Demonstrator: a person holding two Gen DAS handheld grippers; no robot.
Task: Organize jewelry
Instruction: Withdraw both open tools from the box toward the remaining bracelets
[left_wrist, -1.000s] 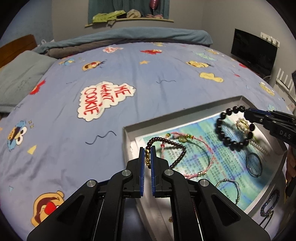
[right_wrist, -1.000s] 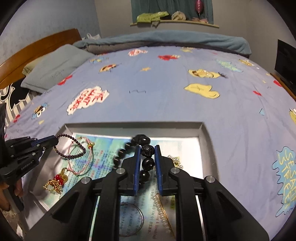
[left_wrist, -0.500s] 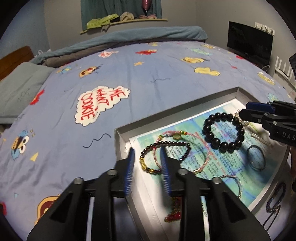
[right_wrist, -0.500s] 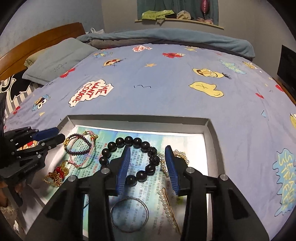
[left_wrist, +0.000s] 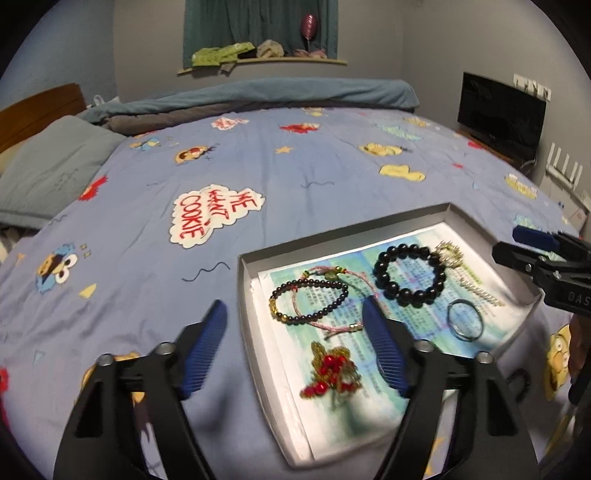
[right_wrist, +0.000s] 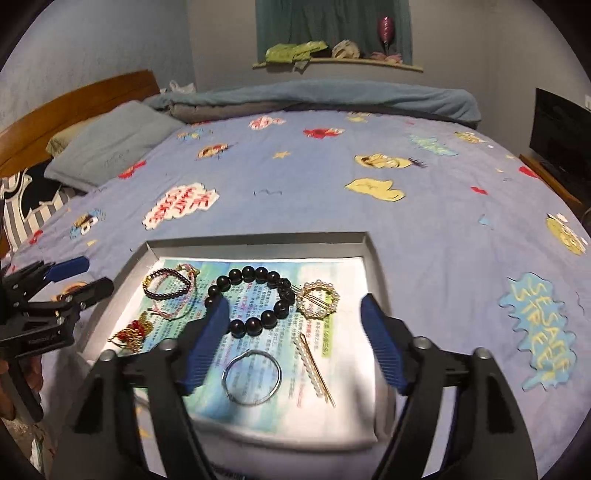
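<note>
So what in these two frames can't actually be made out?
- Left wrist view: the red and gold piece is motion-blurred, so its type is unclear.
- Left wrist view: the tray near corner is hidden behind the left gripper.
- Both views: the print on the paper liner is too small to read.

Glossy black bead bracelet (right_wrist: 252, 300); bangle (right_wrist: 252, 377) probably metal.

Open bedspread (right_wrist: 424, 229) all round the tray (right_wrist: 258, 238) — only its low rim and scattered jewelry (right_wrist: 255, 302) inside.
</note>
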